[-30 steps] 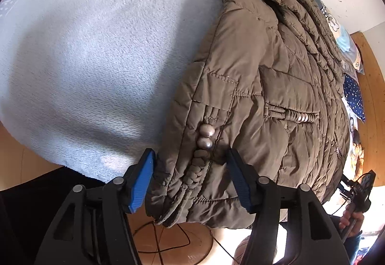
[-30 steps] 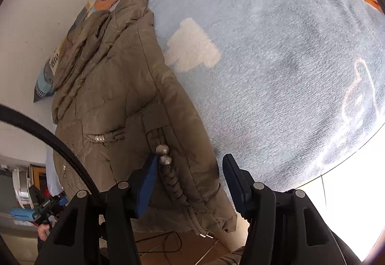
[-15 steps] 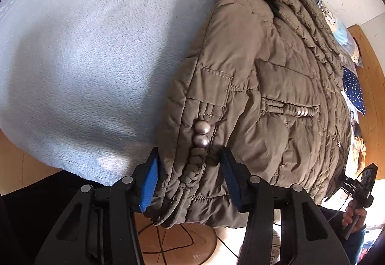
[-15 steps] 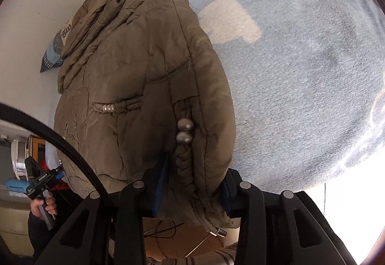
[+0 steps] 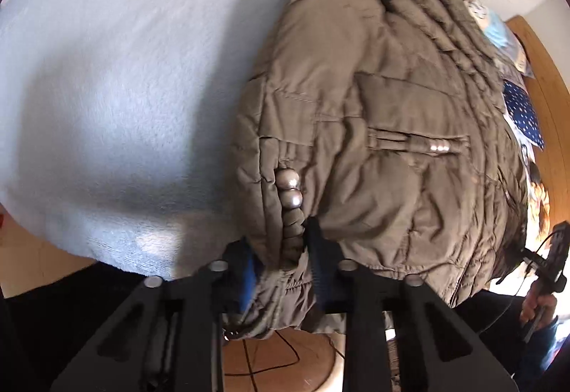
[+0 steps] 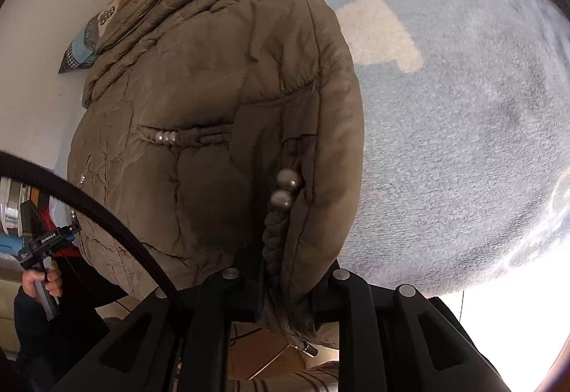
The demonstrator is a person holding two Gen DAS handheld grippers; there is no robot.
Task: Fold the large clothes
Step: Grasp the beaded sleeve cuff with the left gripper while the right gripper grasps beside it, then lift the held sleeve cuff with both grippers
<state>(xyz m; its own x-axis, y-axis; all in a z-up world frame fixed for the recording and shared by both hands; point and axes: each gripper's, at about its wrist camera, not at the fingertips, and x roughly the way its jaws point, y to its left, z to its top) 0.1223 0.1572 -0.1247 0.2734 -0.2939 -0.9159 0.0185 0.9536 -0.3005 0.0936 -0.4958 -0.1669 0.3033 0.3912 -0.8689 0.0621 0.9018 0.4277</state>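
At the near edge of the blue blanket (image 5: 107, 100), the left gripper (image 5: 281, 267) and right gripper (image 6: 288, 285) each clench the jacket (image 5: 374, 100) hem, but slippery padded fabric could slide free if lifted unevenly.

Jacket (image 5: 374, 100) on the bed (image 5: 107, 89), hem overhanging the bed's near edge, pillows (image 5: 523, 110) behind the jacket
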